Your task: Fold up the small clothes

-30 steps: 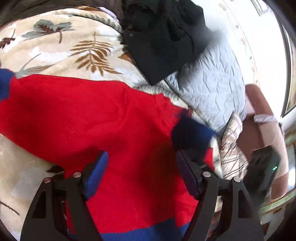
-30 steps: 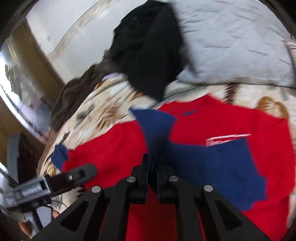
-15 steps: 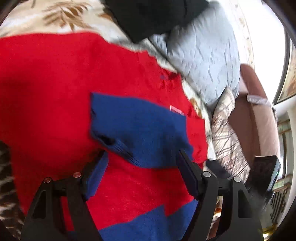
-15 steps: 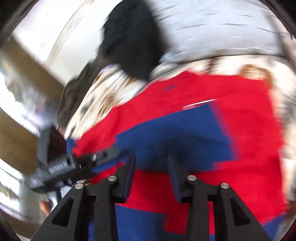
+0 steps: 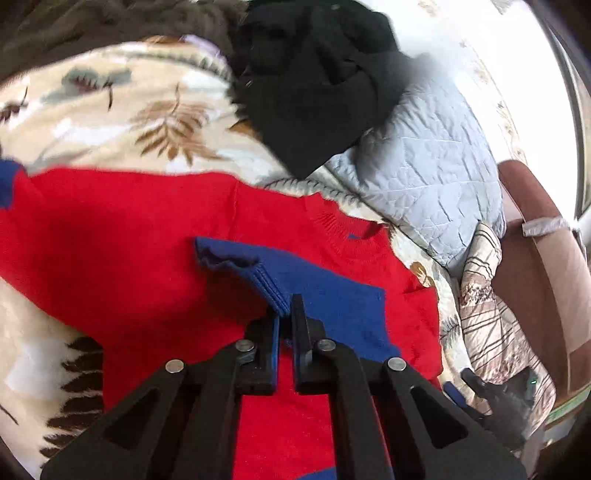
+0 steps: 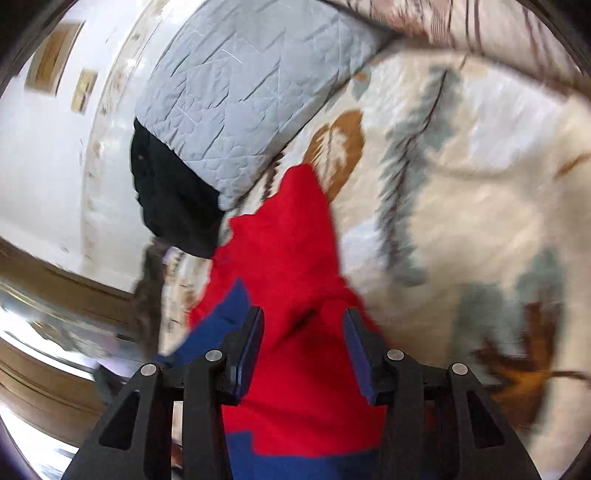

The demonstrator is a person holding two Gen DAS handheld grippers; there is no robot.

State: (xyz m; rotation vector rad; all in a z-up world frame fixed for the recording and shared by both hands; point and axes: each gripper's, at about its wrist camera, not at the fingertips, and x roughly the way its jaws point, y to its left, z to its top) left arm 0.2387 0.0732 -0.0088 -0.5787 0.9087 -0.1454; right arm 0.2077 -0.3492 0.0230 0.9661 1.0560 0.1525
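Note:
A red sweater (image 5: 129, 229) with blue trim lies flat on the leaf-patterned bedspread (image 5: 110, 110). Its blue sleeve (image 5: 332, 295) is folded across the chest. My left gripper (image 5: 284, 314) is shut on the ribbed cuff of that sleeve. In the right wrist view the red sweater (image 6: 291, 236) runs up between the fingers. The jaws of my right gripper (image 6: 303, 343) are opening above the sweater's side, with red cloth in the gap and the pads not pressing on it. A blue part of the sweater (image 6: 221, 317) shows to its left.
A black garment (image 5: 325, 74) lies heaped at the head of the bed, partly on a grey quilted pillow (image 5: 424, 166). A brown blanket (image 5: 92, 29) sits at the far left. A striped cushion (image 5: 487, 321) and a brown chair (image 5: 535, 258) stand at the right.
My right gripper let go of the blue sleeve, opened and swung toward the sweater's side. My left gripper closed on the sleeve's cuff, which now lies across the chest.

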